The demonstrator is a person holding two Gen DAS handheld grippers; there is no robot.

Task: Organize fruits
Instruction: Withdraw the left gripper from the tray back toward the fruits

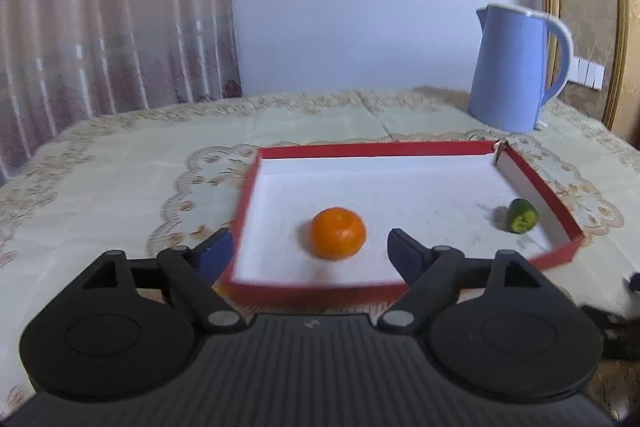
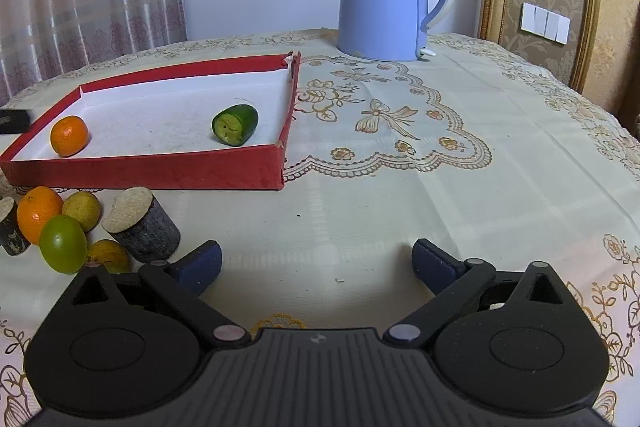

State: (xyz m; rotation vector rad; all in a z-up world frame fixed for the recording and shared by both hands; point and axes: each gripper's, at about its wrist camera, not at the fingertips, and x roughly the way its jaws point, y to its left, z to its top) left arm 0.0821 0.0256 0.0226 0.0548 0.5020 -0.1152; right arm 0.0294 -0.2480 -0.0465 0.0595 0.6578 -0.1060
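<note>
- Red box (image 1: 556, 203) is the big one: its near wall sits right under the left gripper (image 1: 310, 247), so a careless pull could snag it and drag it across the tablecloth (image 2: 400, 187).
- Wood log chunk (image 2: 142, 227) and the loose fruit pile (image 2: 60, 227) wait outside, just beside the right gripper (image 2: 316, 263), which is wide open and empty.
- Orange (image 1: 338, 233) lies inside the box, just past the spread left fingers, untouched; being round, it might roll.
- Green cut piece (image 1: 522, 215) sits by the far-right wall.
</note>
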